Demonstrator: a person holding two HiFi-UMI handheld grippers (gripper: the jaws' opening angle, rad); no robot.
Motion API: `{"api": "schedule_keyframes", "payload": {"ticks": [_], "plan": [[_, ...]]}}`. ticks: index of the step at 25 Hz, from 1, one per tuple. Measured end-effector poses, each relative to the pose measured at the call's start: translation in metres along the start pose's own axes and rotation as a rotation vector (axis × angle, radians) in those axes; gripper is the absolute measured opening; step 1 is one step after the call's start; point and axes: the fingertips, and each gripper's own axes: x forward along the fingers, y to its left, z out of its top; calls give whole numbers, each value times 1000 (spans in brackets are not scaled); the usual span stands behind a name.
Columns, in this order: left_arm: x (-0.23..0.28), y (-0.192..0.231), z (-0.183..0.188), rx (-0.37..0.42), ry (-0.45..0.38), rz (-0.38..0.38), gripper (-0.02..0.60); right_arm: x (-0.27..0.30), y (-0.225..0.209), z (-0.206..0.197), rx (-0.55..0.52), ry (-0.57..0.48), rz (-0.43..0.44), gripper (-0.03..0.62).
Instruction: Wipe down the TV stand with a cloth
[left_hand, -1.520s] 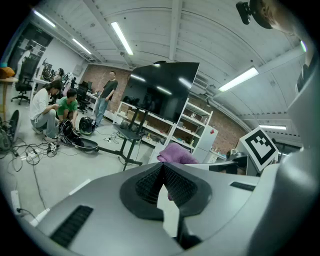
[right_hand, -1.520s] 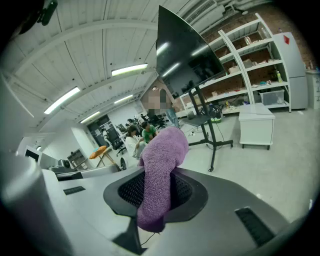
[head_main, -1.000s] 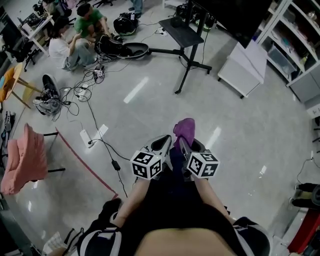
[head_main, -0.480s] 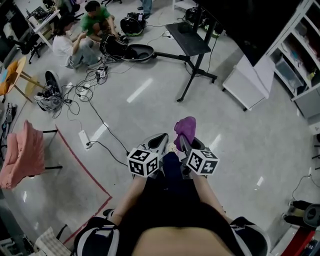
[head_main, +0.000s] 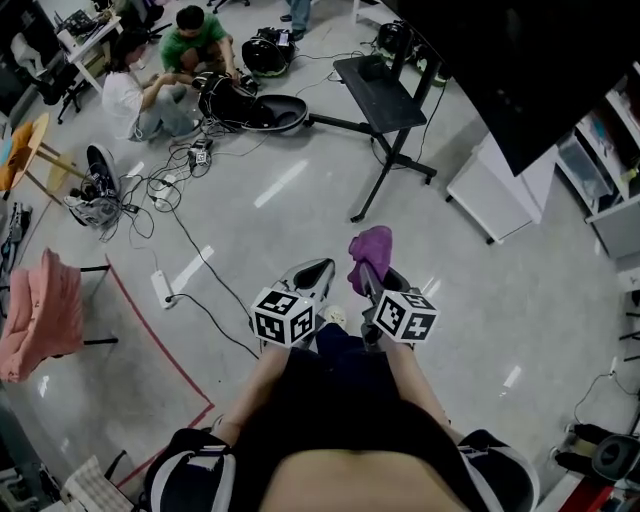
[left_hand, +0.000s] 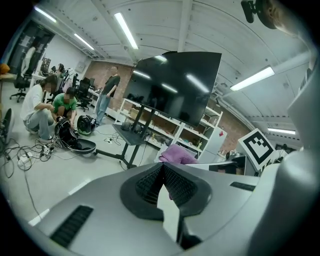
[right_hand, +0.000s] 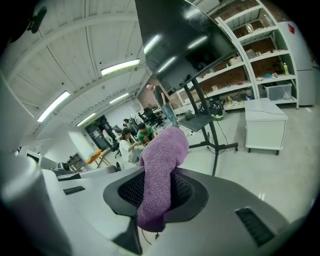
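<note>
Pinching the cloth (right_hand: 159, 165) near its middle, the right gripper (head_main: 372, 284) has its jaws closed on it, a soft lump bulging past the tips. The left gripper (head_main: 316, 277) has its jaws together on nothing. The stand (head_main: 380, 82) is well ahead across the floor. The cloth looks light, limp and grippy; this bunched hold should suit wiping.

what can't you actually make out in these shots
- TV: head view, cut off by the top and right edges.
- TV stand shelf: head view, too small to judge dirt or what sits on it.
- cloth: left gripper view, mostly hidden behind the left gripper.
</note>
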Motion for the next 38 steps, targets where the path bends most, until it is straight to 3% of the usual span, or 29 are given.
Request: {"api": "schedule_keyframes", "payload": {"ticks": [14,23,32,38], "plan": [[62,30,27,-12,-15,54,5,54,-35,50,-51,22,27,100],[71,32,24,-15,6,80,5,63,-40,45,-39,56,51,100],[89,38,24,-25,30,57,5,74,-58,57,-9,32,7,100],[110,55,46,-7,22,38,5,98,-71,80,4,8,-28,100]]}}
